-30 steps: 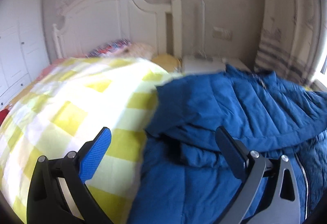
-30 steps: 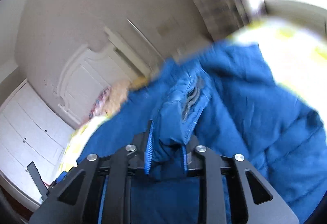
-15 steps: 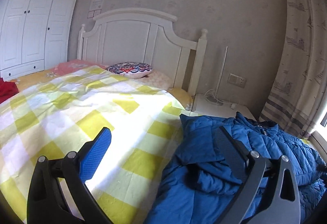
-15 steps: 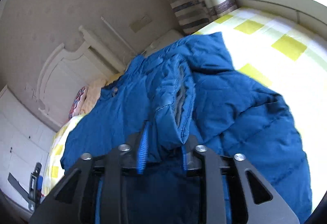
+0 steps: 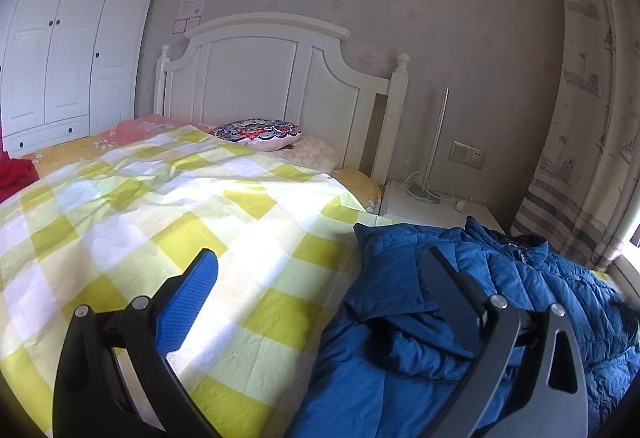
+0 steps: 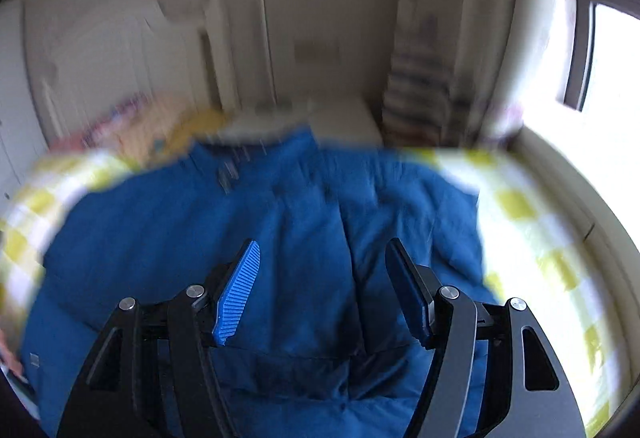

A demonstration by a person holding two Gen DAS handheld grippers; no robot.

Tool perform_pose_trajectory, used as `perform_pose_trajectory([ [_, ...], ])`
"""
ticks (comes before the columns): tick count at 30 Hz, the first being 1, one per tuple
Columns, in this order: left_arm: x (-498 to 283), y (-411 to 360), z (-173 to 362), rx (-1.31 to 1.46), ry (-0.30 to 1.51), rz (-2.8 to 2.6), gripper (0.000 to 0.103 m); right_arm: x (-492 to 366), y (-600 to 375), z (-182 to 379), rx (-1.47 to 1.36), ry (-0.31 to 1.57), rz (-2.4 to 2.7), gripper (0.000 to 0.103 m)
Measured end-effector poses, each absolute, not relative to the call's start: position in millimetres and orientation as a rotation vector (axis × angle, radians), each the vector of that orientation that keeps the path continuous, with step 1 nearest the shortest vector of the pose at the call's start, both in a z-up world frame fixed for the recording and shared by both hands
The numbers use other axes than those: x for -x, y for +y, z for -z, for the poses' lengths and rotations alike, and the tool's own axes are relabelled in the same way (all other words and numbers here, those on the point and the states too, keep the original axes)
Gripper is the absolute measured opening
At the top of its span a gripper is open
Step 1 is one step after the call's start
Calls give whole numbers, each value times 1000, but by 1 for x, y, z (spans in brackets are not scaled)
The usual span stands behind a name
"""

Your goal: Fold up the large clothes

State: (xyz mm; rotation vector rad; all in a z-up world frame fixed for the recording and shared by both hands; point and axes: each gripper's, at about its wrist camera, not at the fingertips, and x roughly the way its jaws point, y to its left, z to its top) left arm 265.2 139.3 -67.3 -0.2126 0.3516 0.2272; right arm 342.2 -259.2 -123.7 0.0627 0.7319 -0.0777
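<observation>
Left wrist view: the left gripper (image 5: 318, 280) hangs spread and empty over the bed (image 5: 168, 214), the blue jacket (image 5: 472, 322) bunched along its right edge. Right wrist view: the right gripper (image 6: 322, 270) is opening above the jacket, nothing between its jaws, probably repositioning.

**Jacket on bed, near bedside edge**

Lying on the bed (image 5: 168, 222), toward its right side in the left wrist view: the jacket (image 5: 460, 302). Behind the bed, against the wall: headboard (image 5: 264, 78). In front of the headboard, on the bed: a pillow (image 5: 256, 130). Right of the headboard, behind the jacket: a nightstand (image 5: 432, 210). Far left: wardrobe (image 5: 64, 38). Far right: curtain (image 5: 580, 118).
</observation>
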Motion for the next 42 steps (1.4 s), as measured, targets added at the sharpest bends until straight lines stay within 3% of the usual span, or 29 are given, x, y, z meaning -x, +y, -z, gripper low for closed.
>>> perform_pose_trajectory([
  [5,-263,116,39,171,313,-119,101,-343,-253,132,-20,748,83,66],
  [10,-324,49,20,16,522,52,101,-336,-249,134,9,753,94,67],
  [14,-372,-8,53,-116,675,105,101,-340,-248,133,-11,753,83,68],
  [17,-397,-47,109,-306,853,88,101,-340,-250,132,-16,749,75,69],
  [21,-401,-40,97,-222,862,105,101,-340,-251,132,-18,751,71,70],
  [24,-409,-28,63,-181,722,85,101,-340,-250,132,-15,752,72,70],
  [26,-432,-15,58,-143,737,79,101,-340,-251,132,-19,752,70,70],
  [31,-495,35,114,8,986,72,101,-340,-249,132,-18,752,56,71],
  [37,-466,65,88,142,819,36,100,-341,-250,132,-26,755,49,72],
  [42,-477,58,115,-13,901,-3,101,-341,-249,132,-23,755,49,74],
])
